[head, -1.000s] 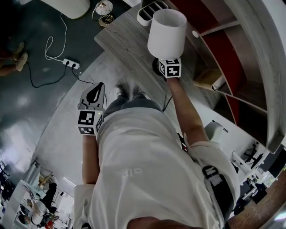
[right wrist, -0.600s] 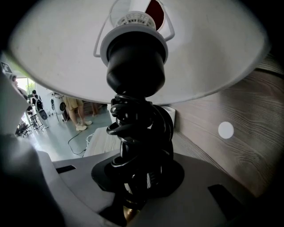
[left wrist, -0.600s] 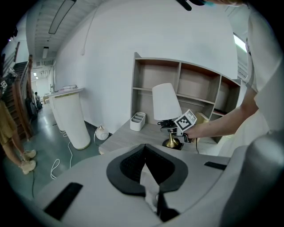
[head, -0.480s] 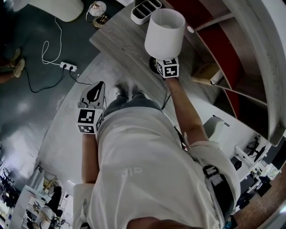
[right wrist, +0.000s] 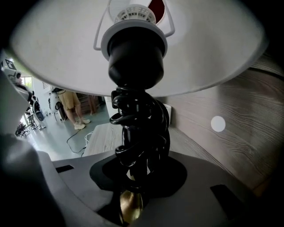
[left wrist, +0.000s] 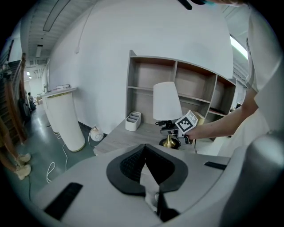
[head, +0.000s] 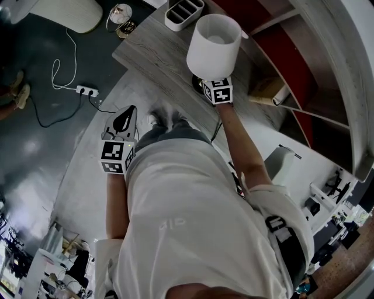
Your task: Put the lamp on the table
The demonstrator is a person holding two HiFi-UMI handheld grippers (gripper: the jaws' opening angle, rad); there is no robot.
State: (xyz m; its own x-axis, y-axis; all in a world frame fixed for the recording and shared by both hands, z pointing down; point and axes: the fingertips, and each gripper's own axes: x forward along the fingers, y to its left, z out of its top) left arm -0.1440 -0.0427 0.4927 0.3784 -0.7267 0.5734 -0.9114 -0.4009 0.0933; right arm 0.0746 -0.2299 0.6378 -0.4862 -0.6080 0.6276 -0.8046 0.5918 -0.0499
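The lamp (head: 213, 47) has a white shade, a dark stem wound with black cord (right wrist: 140, 128) and a gold foot (left wrist: 170, 142). It stands upright on the grey wooden table (head: 158, 52). My right gripper (head: 211, 86) reaches in under the shade at the stem. Its jaws are opening: the stem sits between them with the pads easing off it. My left gripper (head: 123, 120) hangs by the person's left side over the floor, shut and empty, away from the table (left wrist: 128, 137).
A white compartment organiser (head: 183, 13) stands at the table's far end. A shelf unit (head: 292, 70) with a roll and a book (head: 270, 93) runs behind the table. On the floor lie a power strip with cable (head: 86, 90) and a white cylinder (head: 64, 11).
The head view has drifted a little, so table and lamp sit slightly higher and further left in it. Lamp and right gripper stay together. The left gripper has not moved.
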